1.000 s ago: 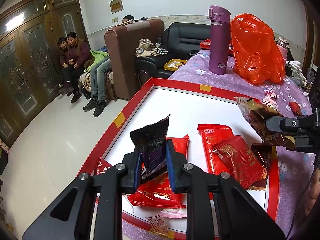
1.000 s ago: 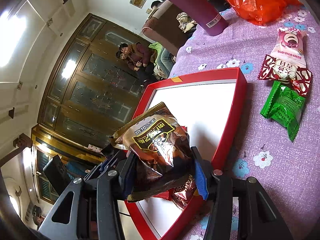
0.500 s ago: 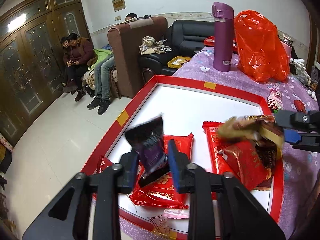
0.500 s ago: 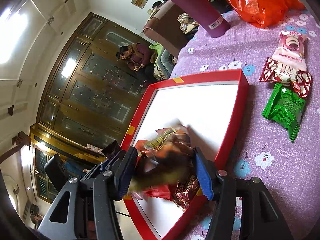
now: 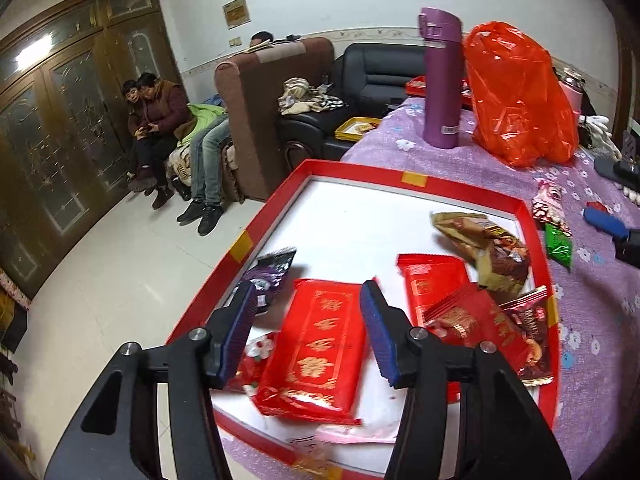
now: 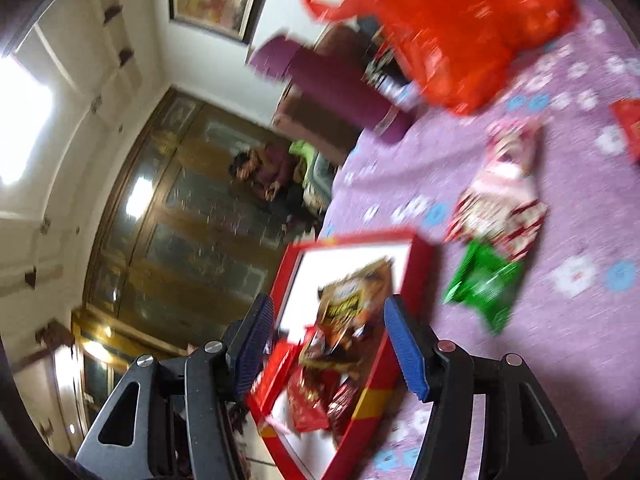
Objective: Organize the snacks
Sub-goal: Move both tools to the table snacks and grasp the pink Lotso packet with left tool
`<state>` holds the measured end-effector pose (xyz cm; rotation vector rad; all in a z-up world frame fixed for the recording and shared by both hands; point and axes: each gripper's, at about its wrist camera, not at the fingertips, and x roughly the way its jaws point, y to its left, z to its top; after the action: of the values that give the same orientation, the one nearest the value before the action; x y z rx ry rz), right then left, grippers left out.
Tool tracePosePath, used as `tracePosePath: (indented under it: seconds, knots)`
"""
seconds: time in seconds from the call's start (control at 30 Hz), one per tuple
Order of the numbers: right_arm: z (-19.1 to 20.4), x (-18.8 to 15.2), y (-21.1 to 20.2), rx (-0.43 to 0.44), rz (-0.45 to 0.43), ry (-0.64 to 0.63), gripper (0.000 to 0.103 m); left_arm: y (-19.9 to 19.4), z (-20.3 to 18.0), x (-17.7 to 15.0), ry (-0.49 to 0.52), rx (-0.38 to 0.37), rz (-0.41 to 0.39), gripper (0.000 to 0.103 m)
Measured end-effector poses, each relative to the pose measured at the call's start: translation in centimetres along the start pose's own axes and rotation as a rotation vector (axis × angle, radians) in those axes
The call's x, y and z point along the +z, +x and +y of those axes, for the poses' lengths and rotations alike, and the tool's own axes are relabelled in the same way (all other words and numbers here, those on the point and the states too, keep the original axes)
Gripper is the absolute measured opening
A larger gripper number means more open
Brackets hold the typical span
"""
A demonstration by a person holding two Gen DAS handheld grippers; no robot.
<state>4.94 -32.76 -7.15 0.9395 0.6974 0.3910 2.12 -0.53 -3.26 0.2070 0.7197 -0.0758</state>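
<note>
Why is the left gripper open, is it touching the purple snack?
Apart. In the left wrist view the left gripper has just been opening; the purple snack lies in the red tray, beyond the left finger, nothing between the pads.

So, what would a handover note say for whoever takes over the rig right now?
Left tool: open, empty; its jaws have just opened, the dark purple foil packet lies in the red-rimmed white tray.
Right tool: open, empty; the brown-gold snack bag lies in the tray.
Done: several red packets in the tray too.
Left: the green packet and pink-white packet on the purple floral cloth.
</note>
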Motion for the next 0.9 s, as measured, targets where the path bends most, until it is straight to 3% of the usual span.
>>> tracePosePath:
  seconds: [0.2,0.37,0.7,0.9]
  knots:
    - [-3.3,2.8,-6.5,-0.038,-0.177,0.080,0.062,-0.8,-3.1,1.0,0.078,-0.051,-0.033,0.061]
    - [-6.1,4.5,-10.5,-0.083,-0.300,0.156,0.065,-1.5,-6.2,2.0,0.147,-0.115,-0.046,0.061]
    - [-8.2,4.7,-11.5,-0.068,-0.298,0.253,0.065,-1.1,-14.3,5.0,0.296,-0.239,-0.043,0.061]
    - [-8.5,4.4,-11.3,-0.047,-0.292,0.284,0.065,2.7,-18.7,7.9,0.347,-0.256,0.036,0.061]
